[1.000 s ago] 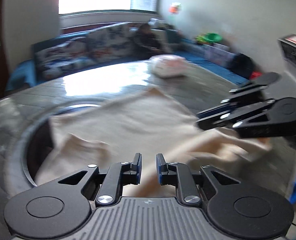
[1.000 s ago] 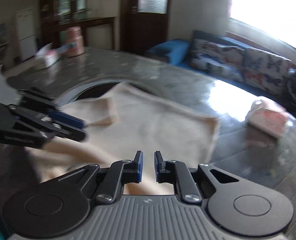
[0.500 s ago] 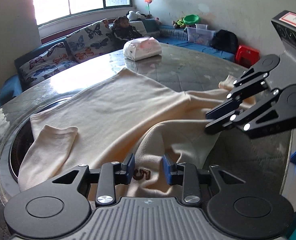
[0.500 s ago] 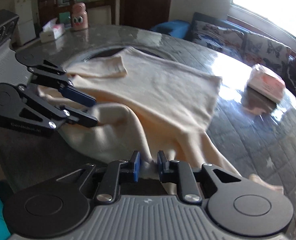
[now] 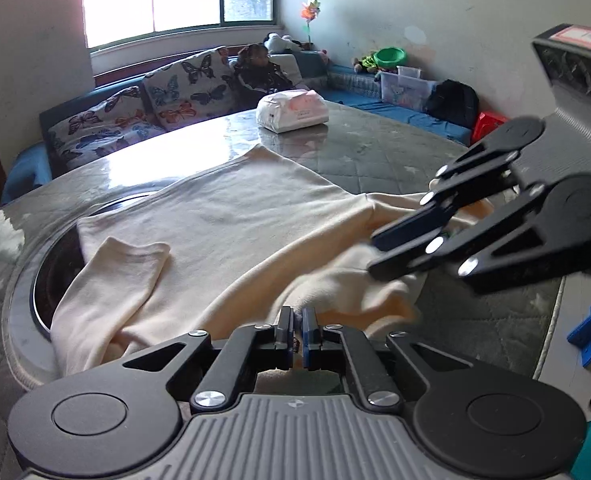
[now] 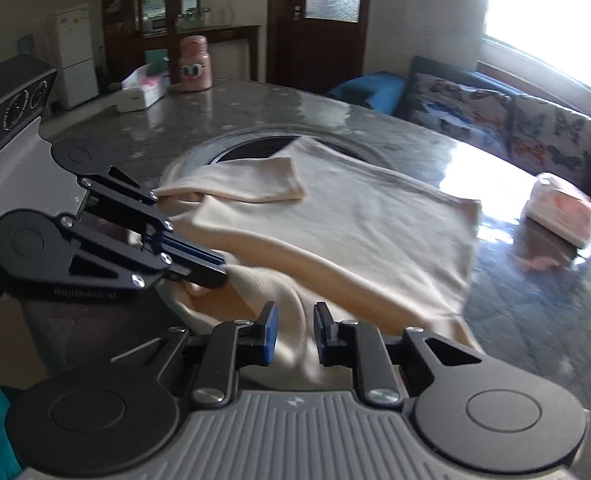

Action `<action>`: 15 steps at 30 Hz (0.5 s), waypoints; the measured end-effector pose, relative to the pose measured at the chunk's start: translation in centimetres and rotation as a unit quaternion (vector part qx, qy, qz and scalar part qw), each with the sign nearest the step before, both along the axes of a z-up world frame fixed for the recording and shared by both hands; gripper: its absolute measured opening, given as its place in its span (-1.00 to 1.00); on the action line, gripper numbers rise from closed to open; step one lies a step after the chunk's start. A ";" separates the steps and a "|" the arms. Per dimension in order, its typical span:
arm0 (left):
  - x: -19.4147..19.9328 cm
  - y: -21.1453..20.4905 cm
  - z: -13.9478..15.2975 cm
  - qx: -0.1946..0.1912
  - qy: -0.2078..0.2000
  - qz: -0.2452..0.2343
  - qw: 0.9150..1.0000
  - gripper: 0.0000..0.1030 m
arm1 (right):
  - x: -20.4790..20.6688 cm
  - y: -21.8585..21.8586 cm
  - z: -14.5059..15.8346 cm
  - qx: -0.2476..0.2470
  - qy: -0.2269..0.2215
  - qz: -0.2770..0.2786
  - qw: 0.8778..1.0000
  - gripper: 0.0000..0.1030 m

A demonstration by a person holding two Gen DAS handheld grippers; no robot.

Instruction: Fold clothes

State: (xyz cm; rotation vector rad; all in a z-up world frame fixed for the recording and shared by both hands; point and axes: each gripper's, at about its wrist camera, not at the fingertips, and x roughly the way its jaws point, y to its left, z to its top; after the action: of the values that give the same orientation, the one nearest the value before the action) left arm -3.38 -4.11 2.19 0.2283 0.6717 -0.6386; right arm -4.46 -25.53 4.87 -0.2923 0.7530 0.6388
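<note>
The left tool (image 5: 298,330) has its tips pressed together on a fold of the shirt (image 5: 223,220) near the surface's (image 5: 375,152) close edge; a sliver of cloth shows between the pads, so it looks to be pinching the hem. The right tool (image 6: 294,334) is spread, cloth lying between and under its tips without being gripped. In the left view it hangs just above the bunched right part of the shirt, probably about to take a second corner so both tools can lift and carry the near edge over.

The shirt is cream, soft and thick-looking, spread across the round grey surface and partly covering the dark round recess (image 6: 255,148) at its centre. The far half lies flat and fairly smooth. 1 short sleeve (image 5: 127,264) is folded in over the body on the left. The near half is rumpled into ridges, drawn up toward the tools. That slack will likely sag once lifted, so matching grips on both sides would keep the fold straight.

Well apart, at the far edge, sits a white packet (image 5: 293,110).
</note>
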 end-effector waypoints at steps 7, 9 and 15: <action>-0.9 0.4 0.0 -0.011 0.005 -0.001 1.000 -0.91 | -1.2 2.2 -2.0 -0.037 0.000 0.015 0.999 -0.63; -1.3 0.4 0.1 -0.015 0.005 -0.010 1.000 -0.91 | -2.0 2.1 -2.3 -0.060 -0.015 0.013 0.998 -0.66; -2.8 0.1 -0.7 -0.011 0.020 -0.042 0.999 -0.93 | -4.1 1.0 -2.1 -0.091 -0.028 0.016 0.995 -0.87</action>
State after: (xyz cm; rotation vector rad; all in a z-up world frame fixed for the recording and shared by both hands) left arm -6.16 -4.02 1.49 0.2249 0.6966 -0.7322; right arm -8.58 -24.57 2.81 -0.4879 0.7549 0.5903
